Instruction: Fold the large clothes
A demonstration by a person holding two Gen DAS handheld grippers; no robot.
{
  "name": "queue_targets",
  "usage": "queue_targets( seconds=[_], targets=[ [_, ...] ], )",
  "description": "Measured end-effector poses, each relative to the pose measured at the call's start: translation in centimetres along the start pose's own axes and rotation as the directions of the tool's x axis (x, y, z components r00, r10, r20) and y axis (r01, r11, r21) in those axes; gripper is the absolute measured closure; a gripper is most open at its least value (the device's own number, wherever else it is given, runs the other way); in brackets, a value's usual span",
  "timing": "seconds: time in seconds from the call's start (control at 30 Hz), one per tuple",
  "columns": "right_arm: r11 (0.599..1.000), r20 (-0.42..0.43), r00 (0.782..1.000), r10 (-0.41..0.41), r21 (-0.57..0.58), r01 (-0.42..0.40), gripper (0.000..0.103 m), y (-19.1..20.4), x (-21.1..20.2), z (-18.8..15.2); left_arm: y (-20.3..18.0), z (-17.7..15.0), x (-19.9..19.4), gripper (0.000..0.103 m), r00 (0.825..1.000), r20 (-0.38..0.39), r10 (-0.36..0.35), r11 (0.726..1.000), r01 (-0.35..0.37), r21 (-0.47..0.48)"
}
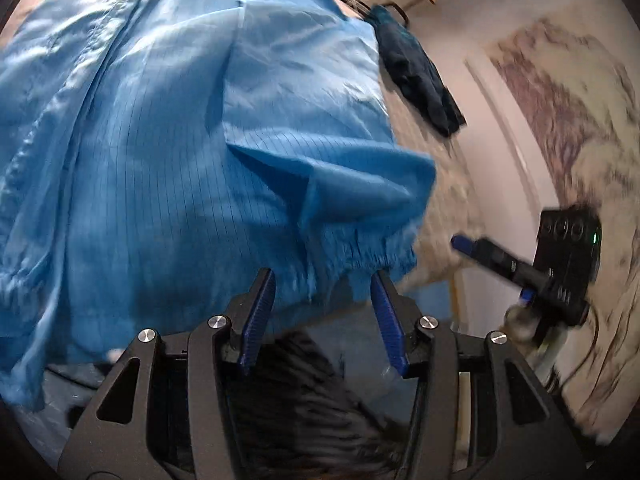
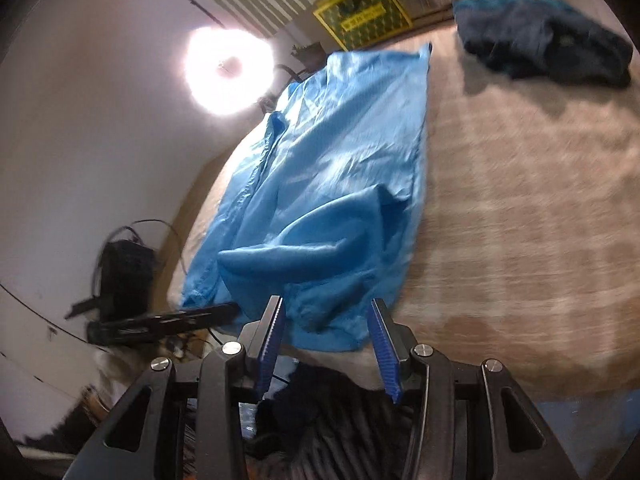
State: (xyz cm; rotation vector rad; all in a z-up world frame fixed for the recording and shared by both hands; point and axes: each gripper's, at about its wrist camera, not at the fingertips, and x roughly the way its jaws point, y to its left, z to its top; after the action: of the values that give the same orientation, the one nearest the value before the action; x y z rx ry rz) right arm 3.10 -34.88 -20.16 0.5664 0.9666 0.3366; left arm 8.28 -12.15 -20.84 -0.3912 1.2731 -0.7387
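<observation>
Left wrist — blue garment [image 1: 180, 152] beyond fingertips [image 1: 264, 284]

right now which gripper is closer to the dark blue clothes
Right. The right gripper sits at the light blue garment's edge facing the dark clothes; the left gripper is beyond it.

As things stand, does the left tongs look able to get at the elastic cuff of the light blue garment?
Probably yes. The left tongs stand open right at the elastic cuff of the light blue garment, with nothing lying between them.
</observation>
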Motion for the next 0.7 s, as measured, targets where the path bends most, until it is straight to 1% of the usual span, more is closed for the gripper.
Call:
queue_targets(
  seconds=[0.07, 0.1, 0.13, 0.17, 0.2, 0.23, 0.27, 0.3, 0.33, 0.4, 0.43, 0.47, 0.53, 0.57, 0.6, 0.7],
  targets=[
    [1.000, -0.011, 1.000, 0.009, 0.020, -0.008, 0.057, -0.3, 1.2, 0.3, 0.1, 0.3, 0.3, 0.052, 1.000, 0.010, -0.007, 1.000, 0.007, -0.006],
    [1.000, -0.023, 1.000, -0.002, 0.026, 0.002, 0.058, -0.3, 1.8, 0.3, 0.0, 0.5, 0.5, 0.060, 1.000, 0.003, -0.027, 1.000, 0.027, -0.001],
    [0.999, -0.040, 0.999, -0.021, 0.026, 0.022, 0.058, -0.4, 2.5, 0.5, -0.1, 0.5, 0.7, 0.068, 0.999, -0.006, -0.035, 0.999, 0.035, 0.007],
    [0.999, -0.059, 0.997, -0.044, 0.017, 0.045, 0.062, -0.3, 3.3, 0.5, -0.2, 0.5, 1.0, 0.089, 0.999, -0.021, -0.032, 0.999, 0.032, 0.017],
    [0.998, -0.074, 0.995, -0.061, 0.008, 0.061, 0.068, -0.3, 3.9, 0.6, -0.1, 0.5, 1.2, 0.096, 0.999, -0.030, -0.031, 0.999, 0.032, 0.017],
    [0.997, -0.095, 0.993, -0.071, 0.002, 0.071, 0.081, -0.4, 4.5, 0.6, 0.1, 0.4, 1.4, 0.096, 0.999, -0.035, -0.039, 0.999, 0.039, 0.010],
    [0.998, -0.107, 0.992, -0.064, 0.002, 0.064, 0.098, -0.4, 5.0, 0.7, 0.2, 0.3, 1.4, 0.098, 0.998, -0.036, -0.051, 0.999, 0.051, 0.003],
    [0.999, -0.117, 0.992, -0.050, 0.002, 0.051, 0.102, -0.3, 5.3, 0.6, 0.1, 0.3, 1.4, 0.099, 0.997, -0.041, -0.063, 0.998, 0.063, -0.004],
    [0.999, -0.121, 0.992, -0.045, -0.001, 0.045, 0.103, -0.2, 5.4, 0.6, 0.1, 0.2, 1.4, 0.100, 0.996, -0.043, -0.078, 0.997, 0.077, -0.010],
    [0.998, -0.111, 0.992, -0.056, -0.018, 0.054, 0.103, 0.3, 4.6, 0.5, -0.1, 0.0, 1.2, 0.100, 0.990, -0.050, -0.134, 0.991, 0.132, -0.035],
    [0.999, -0.103, 0.993, -0.051, -0.021, 0.049, 0.103, 0.4, 4.2, 0.5, -0.3, -0.1, 1.1, 0.100, 0.988, -0.051, -0.147, 0.989, 0.146, -0.034],
    [0.999, -0.092, 0.995, -0.043, -0.021, 0.041, 0.103, 0.5, 3.3, 0.5, -0.6, -0.3, 0.9, 0.100, 0.988, -0.050, -0.143, 0.990, 0.142, -0.020],
    [0.999, -0.075, 0.996, -0.041, -0.024, 0.040, 0.103, 0.4, 1.7, 0.5, -1.4, -0.7, 1.0, 0.100, 0.995, -0.052, -0.086, 0.995, 0.088, 0.037],
    [0.999, -0.074, 0.996, -0.045, -0.026, 0.044, 0.103, 0.3, 1.4, 0.5, -1.7, -0.9, 1.3, 0.100, 0.997, -0.057, -0.049, 0.996, 0.053, 0.072],
    [0.998, -0.079, 0.996, -0.052, -0.030, 0.050, 0.103, 0.2, 1.3, 0.3, -1.8, -1.1, 1.5, 0.100, 0.998, -0.064, -0.028, 0.996, 0.034, 0.088],
    [0.997, -0.142, 0.987, -0.073, -0.031, 0.069, 0.103, -0.1, 2.2, -0.8, -2.0, -1.8, 1.5, 0.100, 0.997, -0.078, 0.028, 0.993, -0.019, 0.114]
  ],
)
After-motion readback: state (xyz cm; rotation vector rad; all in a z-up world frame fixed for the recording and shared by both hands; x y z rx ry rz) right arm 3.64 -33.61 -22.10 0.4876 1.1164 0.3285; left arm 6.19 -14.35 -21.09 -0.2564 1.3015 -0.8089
